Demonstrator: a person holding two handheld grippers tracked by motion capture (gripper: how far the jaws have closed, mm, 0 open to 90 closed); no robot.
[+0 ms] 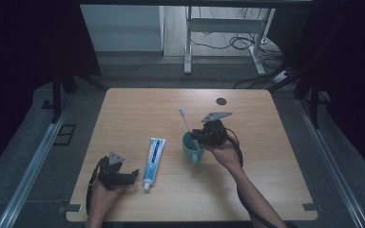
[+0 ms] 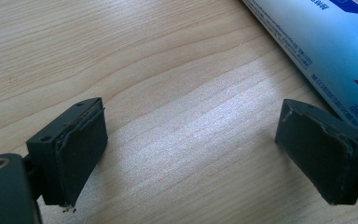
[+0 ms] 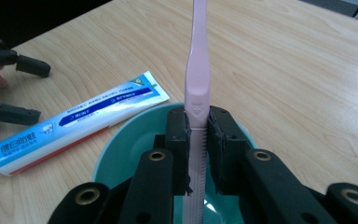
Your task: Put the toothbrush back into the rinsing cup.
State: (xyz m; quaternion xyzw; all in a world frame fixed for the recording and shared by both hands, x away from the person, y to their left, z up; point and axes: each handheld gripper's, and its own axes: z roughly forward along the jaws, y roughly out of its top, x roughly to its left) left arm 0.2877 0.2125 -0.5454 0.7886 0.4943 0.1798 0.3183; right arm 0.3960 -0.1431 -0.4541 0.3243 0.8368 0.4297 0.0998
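The left gripper (image 1: 132,175) sits low at about 7 o'clock on the tabletop (image 1: 266,156), held in the left hand (image 1: 103,192), whose forearm enters from the bottom edge. Its 2 jaws stand wide apart with nothing between them, pointing toward 3 o'clock. The right gripper (image 1: 198,137) is near the centre, tilted down and toward 9 o'clock, its grey plate on top. The right hand (image 1: 224,153) grips it from behind, forearm running off to 5 o'clock. Its 2 jaws are pressed on a toothbrush (image 3: 197,93).

Dim high view, dark surroundings, brighter close views, soft sheen on table (image 2: 205,154)
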